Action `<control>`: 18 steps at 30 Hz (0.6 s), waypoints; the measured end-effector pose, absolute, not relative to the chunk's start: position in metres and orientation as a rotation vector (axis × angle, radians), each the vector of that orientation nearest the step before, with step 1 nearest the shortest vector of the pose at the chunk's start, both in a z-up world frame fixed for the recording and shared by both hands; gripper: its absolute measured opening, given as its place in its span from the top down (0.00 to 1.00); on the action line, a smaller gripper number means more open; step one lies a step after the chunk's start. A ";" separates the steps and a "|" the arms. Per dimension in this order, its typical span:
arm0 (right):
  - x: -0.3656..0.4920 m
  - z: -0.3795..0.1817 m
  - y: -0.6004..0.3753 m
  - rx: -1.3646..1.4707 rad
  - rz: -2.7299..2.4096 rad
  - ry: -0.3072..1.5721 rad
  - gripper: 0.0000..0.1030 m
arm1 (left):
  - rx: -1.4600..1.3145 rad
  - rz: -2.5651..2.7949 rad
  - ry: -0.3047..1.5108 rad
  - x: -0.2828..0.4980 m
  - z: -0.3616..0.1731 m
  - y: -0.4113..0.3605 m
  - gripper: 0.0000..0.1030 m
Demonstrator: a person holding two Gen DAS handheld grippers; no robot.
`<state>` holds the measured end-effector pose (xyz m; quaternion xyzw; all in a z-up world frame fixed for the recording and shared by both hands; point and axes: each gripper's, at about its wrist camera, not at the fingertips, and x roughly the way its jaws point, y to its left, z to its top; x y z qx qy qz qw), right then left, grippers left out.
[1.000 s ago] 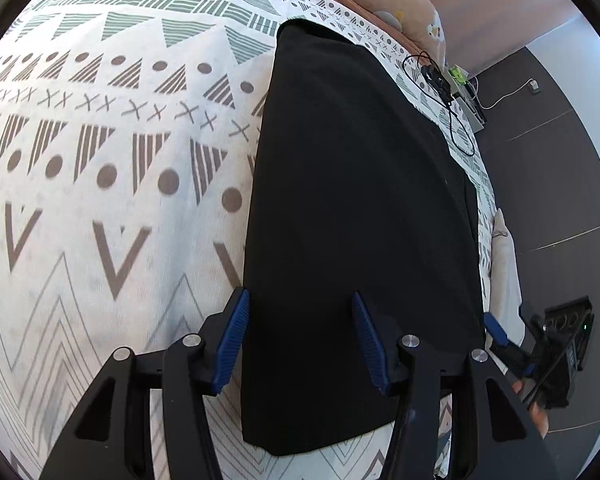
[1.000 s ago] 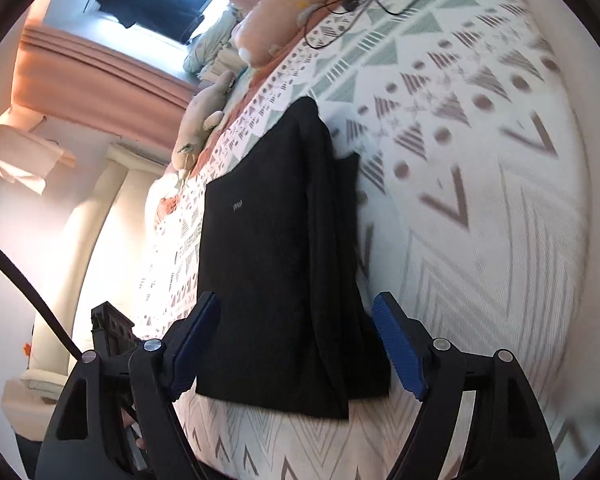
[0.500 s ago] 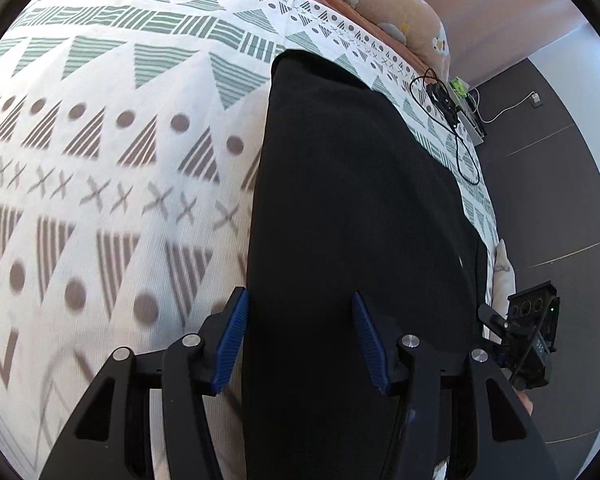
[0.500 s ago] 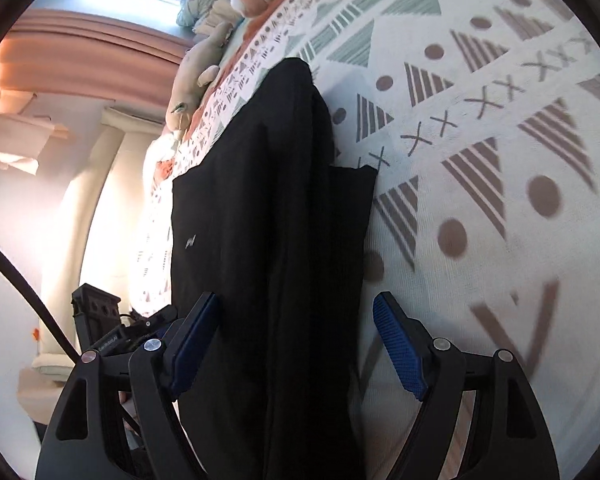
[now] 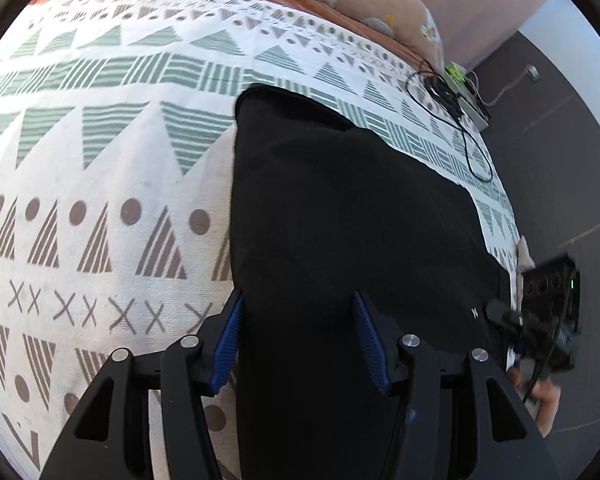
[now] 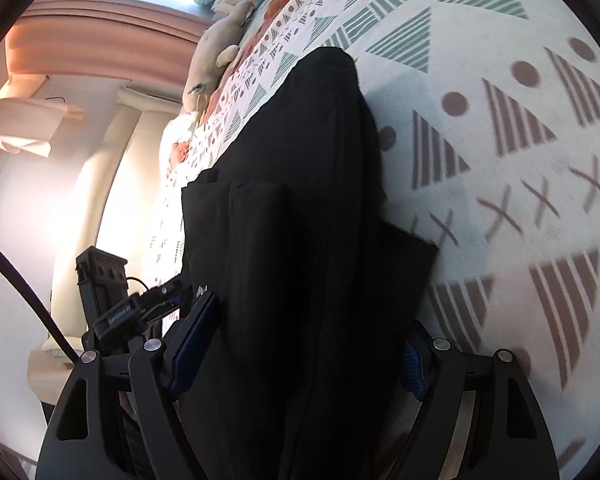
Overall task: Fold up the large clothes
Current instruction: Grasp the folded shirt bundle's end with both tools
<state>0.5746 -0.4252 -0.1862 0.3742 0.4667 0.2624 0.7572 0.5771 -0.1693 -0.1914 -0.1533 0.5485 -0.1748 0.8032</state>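
A long black garment [image 5: 340, 208], folded lengthwise, lies flat on the patterned bedspread [image 5: 100, 184]. My left gripper [image 5: 298, 340] hovers open over the garment's left edge; nothing is between its blue pads [image 5: 228, 340]. From the other side the same garment [image 6: 300, 200] shows a folded layer and a flap sticking out to the right. My right gripper [image 6: 306, 332] stands wide open low over it. The cloth fills the gap between the jaws and covers part of the right pad [image 6: 411, 364]. Each view shows the other gripper at the bed's side.
A peach pillow [image 5: 372, 4] and a plush toy [image 6: 212, 64] lie at the head of the bed. A black cable [image 5: 460, 128] and a power strip [image 5: 472, 100] sit on the far right corner. Dark floor [image 5: 560, 160] borders that side; curtains [image 6: 100, 36] hang behind.
Both grippers have travelled along the garment toward the head of the bed. Its near hem has dropped out of view, and the right gripper has come lower over the cloth.
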 end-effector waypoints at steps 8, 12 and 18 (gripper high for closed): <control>0.577 -0.195 -0.426 0.827 0.541 0.986 0.74 | -0.367 -0.359 1.169 0.594 -0.192 -0.165 0.48; 0.571 -0.200 -0.428 0.856 0.548 0.970 0.76 | -0.378 -0.334 1.161 0.617 -0.191 -0.170 0.48; 0.573 -0.200 -0.425 0.855 0.548 0.970 0.76 | -0.349 -0.294 1.179 0.650 -0.191 -0.184 0.48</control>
